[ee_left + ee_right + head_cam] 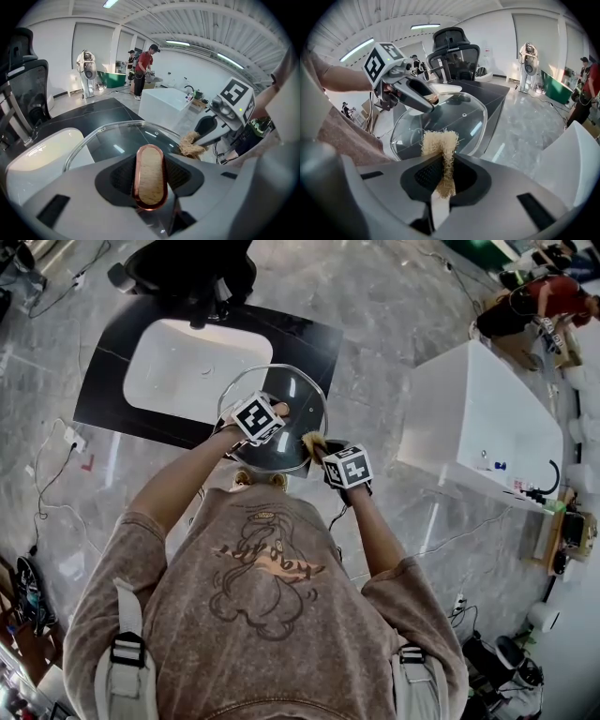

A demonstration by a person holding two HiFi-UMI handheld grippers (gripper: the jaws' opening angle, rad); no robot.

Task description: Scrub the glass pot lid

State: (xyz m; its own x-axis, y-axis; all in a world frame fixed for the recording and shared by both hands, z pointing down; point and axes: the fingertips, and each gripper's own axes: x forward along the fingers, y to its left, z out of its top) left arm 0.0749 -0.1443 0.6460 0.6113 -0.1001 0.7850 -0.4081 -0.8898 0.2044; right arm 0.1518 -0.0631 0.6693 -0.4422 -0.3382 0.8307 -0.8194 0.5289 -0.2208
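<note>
Now the left tongs (278, 412) clench the wooden knob (151, 176) of the glass pot lid (112, 140), which spreads just ahead of them above the bench (103, 399). The right tongs (440, 176) grasp a fibrous scrubber (439, 140), its tuft at the lid's rim. This looks like the scrubbing step; the next move calls for firm sweeps across the glass.

Over the near edge of the bench (103, 395), before the basin (178, 371): glass pot lid (300, 397), handle between the left tongs (278, 412). At the lid's near-right rim: scrub pad (312, 441) in the right tongs (319, 450). Chair (192, 273) behind the bench.
</note>
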